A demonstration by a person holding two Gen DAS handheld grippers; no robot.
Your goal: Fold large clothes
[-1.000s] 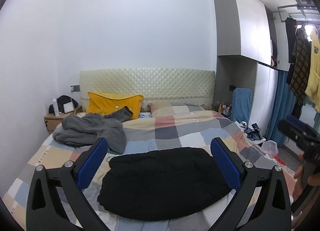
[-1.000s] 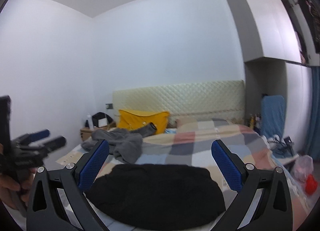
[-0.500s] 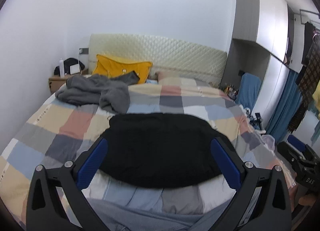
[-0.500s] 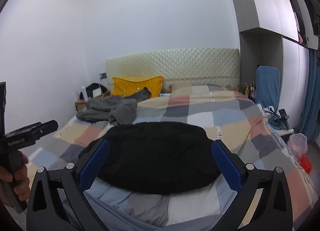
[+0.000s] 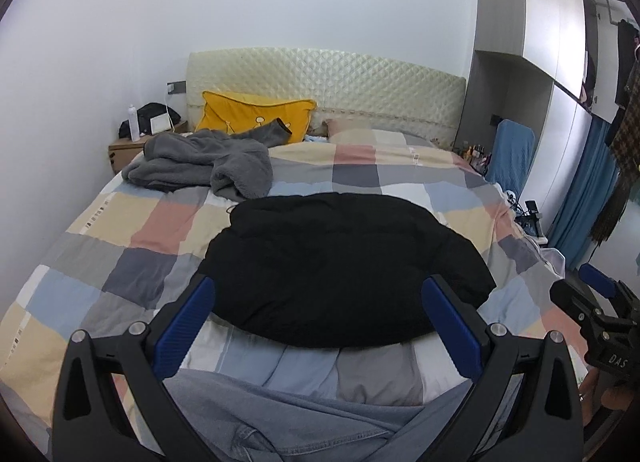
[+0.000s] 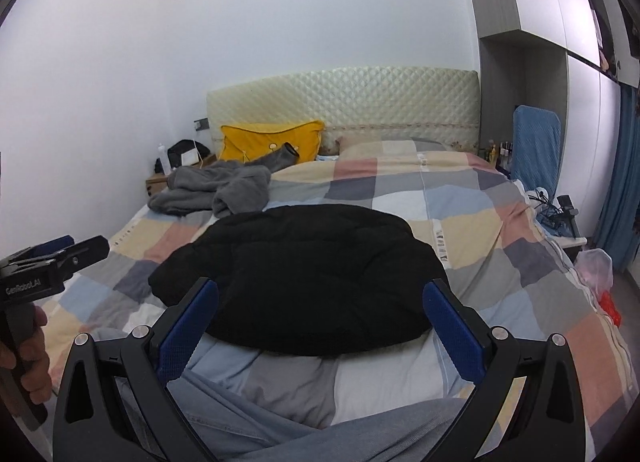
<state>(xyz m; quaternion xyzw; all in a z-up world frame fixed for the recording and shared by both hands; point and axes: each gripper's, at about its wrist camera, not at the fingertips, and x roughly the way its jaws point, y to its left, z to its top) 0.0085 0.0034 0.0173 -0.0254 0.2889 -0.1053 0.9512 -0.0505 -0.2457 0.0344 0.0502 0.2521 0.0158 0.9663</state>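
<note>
A black padded garment (image 5: 340, 262) (image 6: 304, 278) lies folded into a rounded bundle in the middle of the checked bedspread (image 5: 120, 230) (image 6: 500, 246). A crumpled grey fleece garment (image 5: 200, 162) (image 6: 216, 186) sits farther back on the left, near the yellow pillow (image 5: 252, 118) (image 6: 268, 140). My left gripper (image 5: 318, 318) hovers open above the bundle's near edge, holding nothing. My right gripper (image 6: 320, 322) is open too, just above the same edge. Each gripper shows at the other view's side, held by a hand (image 6: 28, 350).
Blue-grey trouser legs (image 5: 280, 422) (image 6: 320, 434) fill the bottom of both views. A bedside table (image 5: 124, 146) with a bottle stands back left. Wardrobes (image 5: 532, 82), a blue chair (image 6: 534, 150), hanging clothes (image 5: 628, 102) and floor clutter (image 6: 596, 266) line the right side.
Both grippers have tilted downward and come nearer the bed, so the black bundle sits between the fingers and the trouser legs show. Both stay open; the clothes have not moved.
</note>
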